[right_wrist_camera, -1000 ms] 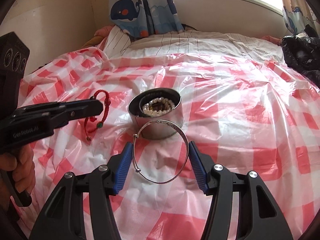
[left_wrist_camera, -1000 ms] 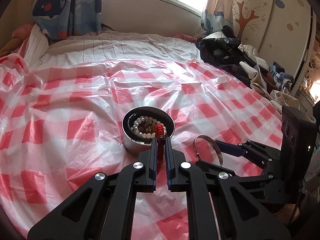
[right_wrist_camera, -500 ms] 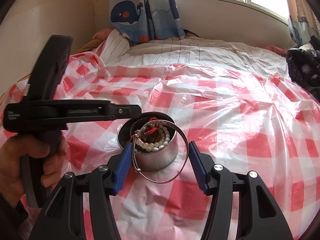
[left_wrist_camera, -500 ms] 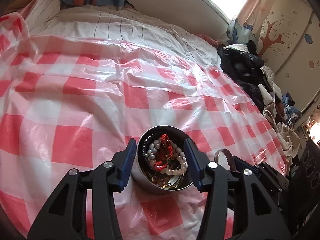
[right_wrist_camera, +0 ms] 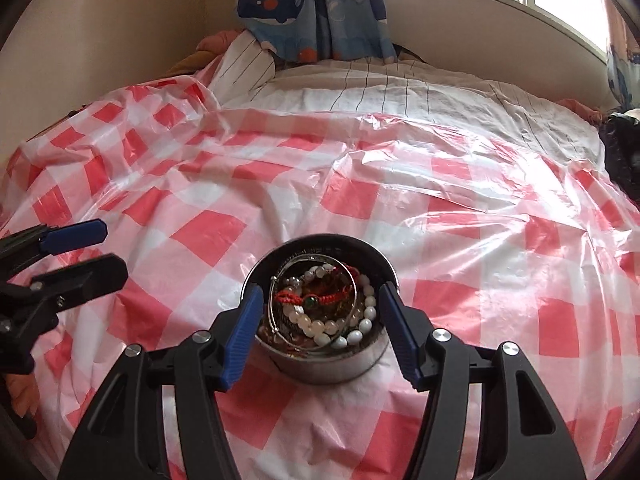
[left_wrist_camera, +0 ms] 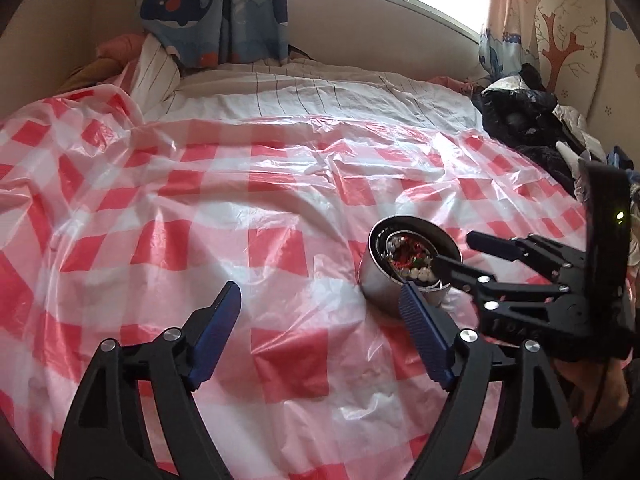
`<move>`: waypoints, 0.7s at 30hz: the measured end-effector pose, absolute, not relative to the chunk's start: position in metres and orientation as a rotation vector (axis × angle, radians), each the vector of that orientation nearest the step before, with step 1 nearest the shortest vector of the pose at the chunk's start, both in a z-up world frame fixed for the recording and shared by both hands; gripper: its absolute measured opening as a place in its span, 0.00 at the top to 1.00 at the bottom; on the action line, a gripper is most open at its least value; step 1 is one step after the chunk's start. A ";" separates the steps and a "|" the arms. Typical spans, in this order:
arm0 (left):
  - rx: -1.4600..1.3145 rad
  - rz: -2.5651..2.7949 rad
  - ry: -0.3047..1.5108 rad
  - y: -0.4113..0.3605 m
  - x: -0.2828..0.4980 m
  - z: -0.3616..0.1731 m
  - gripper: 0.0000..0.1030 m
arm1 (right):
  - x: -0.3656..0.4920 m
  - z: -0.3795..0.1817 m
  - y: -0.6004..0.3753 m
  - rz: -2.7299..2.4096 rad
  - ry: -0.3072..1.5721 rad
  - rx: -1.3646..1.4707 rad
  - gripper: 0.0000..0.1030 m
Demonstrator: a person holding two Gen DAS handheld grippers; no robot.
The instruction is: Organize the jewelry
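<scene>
Jewelry sits in the metal tin (right_wrist_camera: 320, 364) on the bed, on the red and white plastic sheet (right_wrist_camera: 460, 200). Inside lie a white bead bracelet (right_wrist_camera: 320, 326), a red cord bracelet (right_wrist_camera: 316, 298) and a thin silver bangle (right_wrist_camera: 276, 312).

The right gripper (right_wrist_camera: 320, 320) hangs over the tin with its blue fingers (right_wrist_camera: 244, 332) one on each side of the rim. They have just been opening a little. The bangle rests in the tin between them, and the pads do not press on it, so it looks let go.

The left gripper (left_wrist_camera: 320, 320) is off to the side, over bare sheet. Its fingers (left_wrist_camera: 218, 320) have just been opening wide, and nothing is between them.

The step in hand seems to be dropping the bangle in and backing off. To do it well, the right fingers should lift straight up, so they do not bump the rim. The tin is light and stands on a soft bed, so a knock could tip it. The bangle leans on the beads near the left wall, so it could catch on a finger. No more jewelry shows on the sheet, so the job looks nearly done.
</scene>
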State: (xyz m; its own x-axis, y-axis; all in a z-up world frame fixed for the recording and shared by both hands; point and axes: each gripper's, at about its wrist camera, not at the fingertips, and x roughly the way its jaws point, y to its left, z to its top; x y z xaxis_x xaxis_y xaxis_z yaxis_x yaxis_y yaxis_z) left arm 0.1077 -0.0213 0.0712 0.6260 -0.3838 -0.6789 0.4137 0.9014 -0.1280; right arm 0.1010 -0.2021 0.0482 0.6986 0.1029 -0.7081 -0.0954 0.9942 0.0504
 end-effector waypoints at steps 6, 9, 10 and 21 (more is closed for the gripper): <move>0.139 -0.400 0.755 -0.026 0.066 0.054 0.15 | 0.020 0.037 -0.215 0.054 0.804 0.063 0.31; 0.149 -0.376 0.743 -0.027 0.047 0.049 0.10 | -0.009 0.013 -0.224 0.010 0.870 0.121 0.31; 0.153 -0.368 0.738 -0.028 0.041 0.047 0.09 | -0.015 0.009 -0.227 -0.001 0.882 0.138 0.30; 0.191 -0.347 0.787 -0.033 0.026 0.021 0.07 | -0.023 -0.007 -0.221 -0.093 0.894 0.108 0.13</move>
State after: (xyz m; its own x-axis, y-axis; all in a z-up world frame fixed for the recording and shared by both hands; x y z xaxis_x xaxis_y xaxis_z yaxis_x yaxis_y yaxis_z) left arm 0.0258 -0.0325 0.0211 0.6536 -0.2337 -0.7198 0.3744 0.9264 0.0392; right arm -0.0230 -0.2209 -0.0070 0.6231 -0.0356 -0.7813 0.1256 0.9905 0.0550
